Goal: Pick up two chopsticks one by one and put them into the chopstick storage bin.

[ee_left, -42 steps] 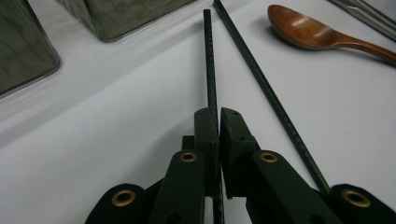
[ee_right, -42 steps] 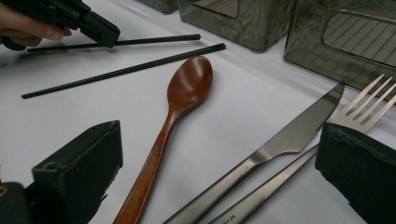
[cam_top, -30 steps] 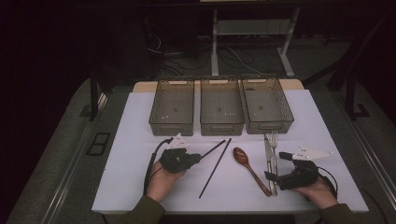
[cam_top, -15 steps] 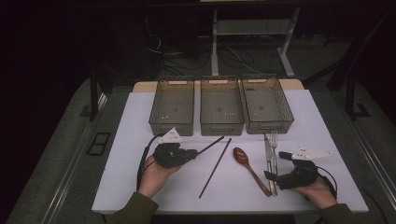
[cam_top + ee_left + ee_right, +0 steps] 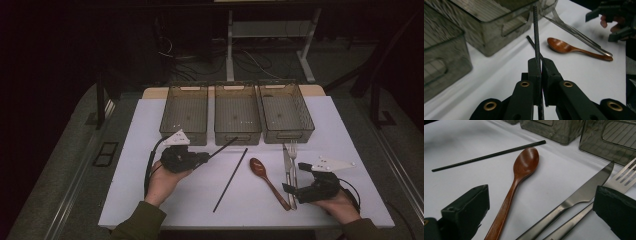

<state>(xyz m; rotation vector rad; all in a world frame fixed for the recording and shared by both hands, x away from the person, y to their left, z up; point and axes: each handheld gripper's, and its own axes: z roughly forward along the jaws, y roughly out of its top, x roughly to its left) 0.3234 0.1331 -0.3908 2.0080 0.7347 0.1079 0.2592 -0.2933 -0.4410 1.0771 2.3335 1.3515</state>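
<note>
Your left tool [image 5: 540,75] is pinching one thin black chopstick [image 5: 535,32], lifted and pointing ahead at the smoky clear plastic bins [image 5: 237,114]. Next, I judge, carry it over a bin and release. Your right tool [image 5: 541,212] rests spread astride the steel knife [image 5: 576,195]. No readable writing.

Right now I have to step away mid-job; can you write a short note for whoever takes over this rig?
Left tool: shut on one thin black chopstick, lifted off the white table, tip toward the middle of three clear plastic bins.
Right tool: open, resting low on the table over the steel knife and steel fork, gripping nothing.
On the table: second black chopstick, brown wooden spoon, knife, fork.
Done: one chopstick picked up; bins look empty.
Left: probably bin that chopstick, then sort the other four pieces.
</note>
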